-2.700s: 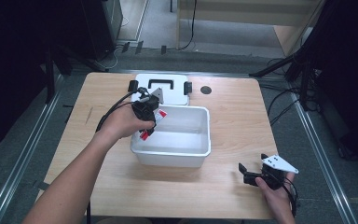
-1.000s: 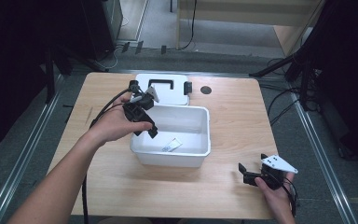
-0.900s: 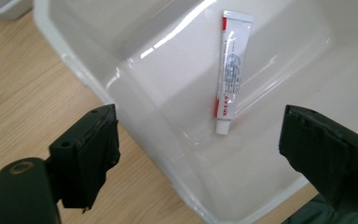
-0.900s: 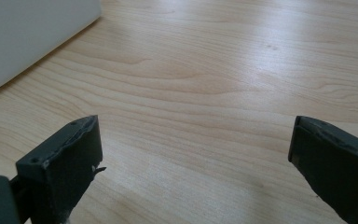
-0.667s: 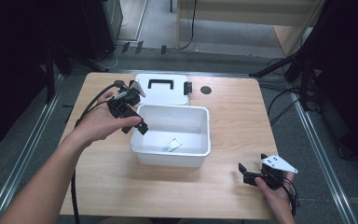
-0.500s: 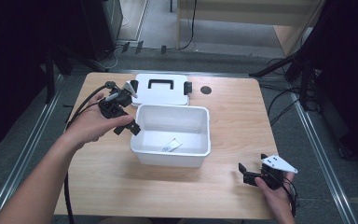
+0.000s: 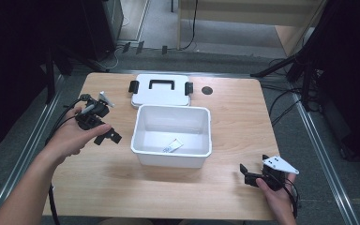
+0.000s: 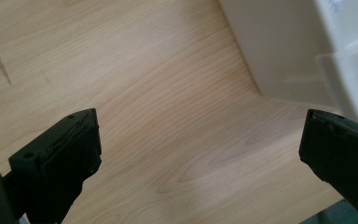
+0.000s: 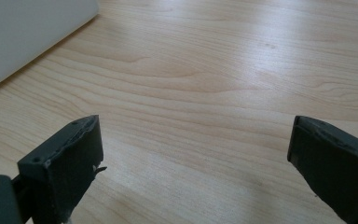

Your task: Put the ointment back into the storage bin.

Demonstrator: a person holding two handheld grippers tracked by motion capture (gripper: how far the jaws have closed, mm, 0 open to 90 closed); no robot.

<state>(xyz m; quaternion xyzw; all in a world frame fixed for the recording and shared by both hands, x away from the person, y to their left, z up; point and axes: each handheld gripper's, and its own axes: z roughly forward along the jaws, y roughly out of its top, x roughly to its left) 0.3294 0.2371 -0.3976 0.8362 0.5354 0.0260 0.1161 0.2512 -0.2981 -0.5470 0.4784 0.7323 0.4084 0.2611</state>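
Small packet lies in the white bin [image 7: 140, 123]; its print is too small to read.
Your left gripper [image 7: 104, 135] and right gripper [image 7: 244, 174] both hold jaws apart, empty, over the bench [image 7: 234, 112].

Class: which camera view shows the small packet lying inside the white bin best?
The high view: it looks down into the white bin, with the packet lying on its floor. The left and right gripper views catch just the bin's outer wall, not its inside.
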